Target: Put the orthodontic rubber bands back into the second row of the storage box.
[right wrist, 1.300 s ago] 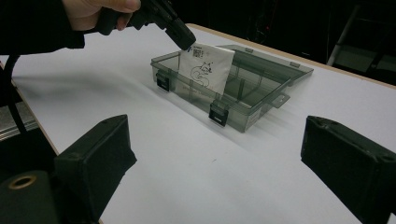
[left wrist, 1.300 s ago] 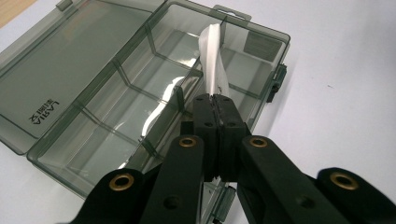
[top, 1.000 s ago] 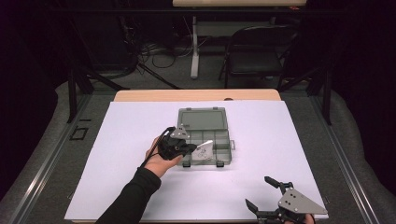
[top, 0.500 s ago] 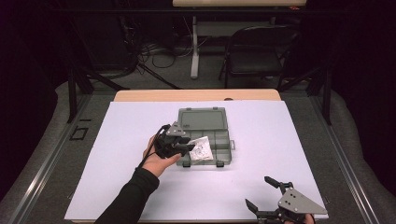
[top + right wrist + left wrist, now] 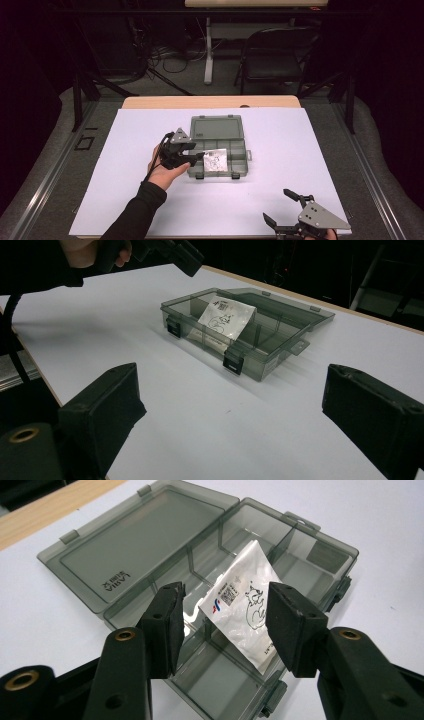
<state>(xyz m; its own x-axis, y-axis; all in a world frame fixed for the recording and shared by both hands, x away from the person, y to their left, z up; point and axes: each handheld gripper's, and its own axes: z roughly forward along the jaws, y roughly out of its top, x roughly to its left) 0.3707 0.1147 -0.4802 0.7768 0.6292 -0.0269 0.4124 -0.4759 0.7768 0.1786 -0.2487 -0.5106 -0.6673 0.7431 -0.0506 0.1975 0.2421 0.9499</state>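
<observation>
Opening just now, the left gripper [image 5: 222, 625] has let go a silvery foil sachet [image 5: 245, 607], now leaning across a clear grey compartment box [image 5: 240, 131], just ahead of its half-spread jaws; right gripper [image 5: 280, 207] wide open, empty, farther off

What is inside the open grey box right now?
A white packet lies tilted across the dividers of the box. The other compartments look empty; the floor beneath the packet is covered.
</observation>
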